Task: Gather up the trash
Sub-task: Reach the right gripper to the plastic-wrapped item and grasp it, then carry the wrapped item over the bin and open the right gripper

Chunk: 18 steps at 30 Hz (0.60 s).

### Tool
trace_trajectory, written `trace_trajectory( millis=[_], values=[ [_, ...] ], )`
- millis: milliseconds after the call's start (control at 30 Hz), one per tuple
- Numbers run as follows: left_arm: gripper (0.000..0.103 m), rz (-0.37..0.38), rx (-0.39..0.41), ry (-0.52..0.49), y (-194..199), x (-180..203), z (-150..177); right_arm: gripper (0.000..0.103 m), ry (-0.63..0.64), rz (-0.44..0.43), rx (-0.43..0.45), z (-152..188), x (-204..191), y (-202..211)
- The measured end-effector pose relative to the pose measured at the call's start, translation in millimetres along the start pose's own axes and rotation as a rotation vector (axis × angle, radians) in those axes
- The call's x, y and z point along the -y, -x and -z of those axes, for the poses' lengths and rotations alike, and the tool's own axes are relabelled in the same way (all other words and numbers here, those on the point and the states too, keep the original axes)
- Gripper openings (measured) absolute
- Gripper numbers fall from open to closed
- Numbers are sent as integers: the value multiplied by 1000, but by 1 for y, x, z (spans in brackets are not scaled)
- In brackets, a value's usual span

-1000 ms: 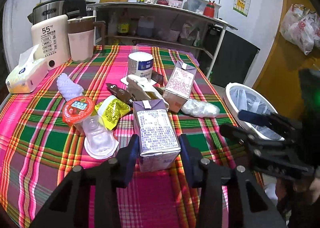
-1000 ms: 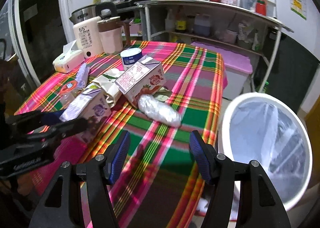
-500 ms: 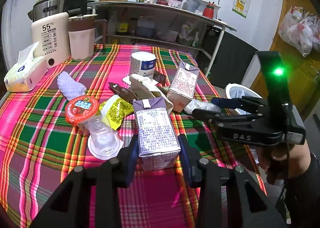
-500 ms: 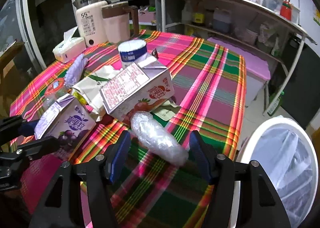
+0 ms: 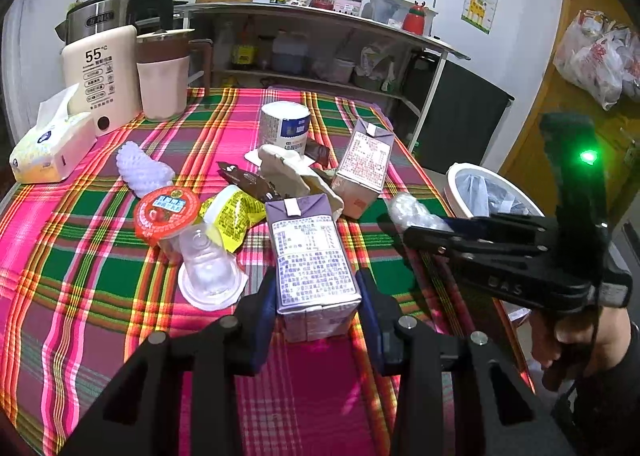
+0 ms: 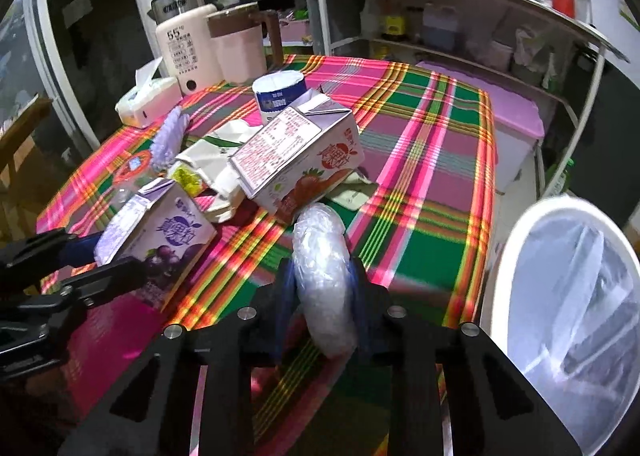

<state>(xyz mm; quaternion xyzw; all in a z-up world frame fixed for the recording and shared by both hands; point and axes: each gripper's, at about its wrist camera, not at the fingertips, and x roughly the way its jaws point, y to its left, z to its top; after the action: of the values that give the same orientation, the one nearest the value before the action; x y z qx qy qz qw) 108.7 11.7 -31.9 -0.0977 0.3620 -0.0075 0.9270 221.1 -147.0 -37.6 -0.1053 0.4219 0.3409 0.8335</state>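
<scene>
My left gripper (image 5: 316,298) is shut on a purple juice carton (image 5: 312,256) standing on the plaid table; the carton also shows in the right wrist view (image 6: 160,240). My right gripper (image 6: 322,288) is shut on a crumpled clear plastic wrap (image 6: 324,276), also visible in the left wrist view (image 5: 412,212). A red strawberry carton (image 6: 296,160) lies just beyond it. A white bin with a clear liner (image 6: 576,320) stands on the floor right of the table, seen too in the left wrist view (image 5: 484,192).
Other trash lies mid-table: a red-lidded cup (image 5: 166,212), clear cup (image 5: 208,268), yellow wrapper (image 5: 232,216), brown wrapper (image 5: 244,178), white tin (image 5: 285,128), purple foam net (image 5: 144,172). A tissue box (image 5: 48,148), water heater (image 5: 100,76) and kettle (image 5: 164,76) stand at the back left.
My right gripper has moved in over the table's right side and closed on the plastic wrap. My left gripper has stayed shut on the purple carton.
</scene>
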Motion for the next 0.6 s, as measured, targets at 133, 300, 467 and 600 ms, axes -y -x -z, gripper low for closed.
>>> trace_trajectory(
  millis=[133, 300, 467, 600],
  values=[
    [40, 10, -2, -7, 7, 3, 6, 28, -44, -6, 18, 14, -5, 16],
    [40, 19, 7, -17, 19, 7, 7, 28, -86, -2, 42, 30, -10, 37],
    [40, 35, 20, -33, 30, 14, 5, 28, -129, 13, 74, 43, -7, 60],
    [40, 53, 27, -55, 34, 25, 4, 28, -157, 29, 91, 51, -2, 74]
  ],
)
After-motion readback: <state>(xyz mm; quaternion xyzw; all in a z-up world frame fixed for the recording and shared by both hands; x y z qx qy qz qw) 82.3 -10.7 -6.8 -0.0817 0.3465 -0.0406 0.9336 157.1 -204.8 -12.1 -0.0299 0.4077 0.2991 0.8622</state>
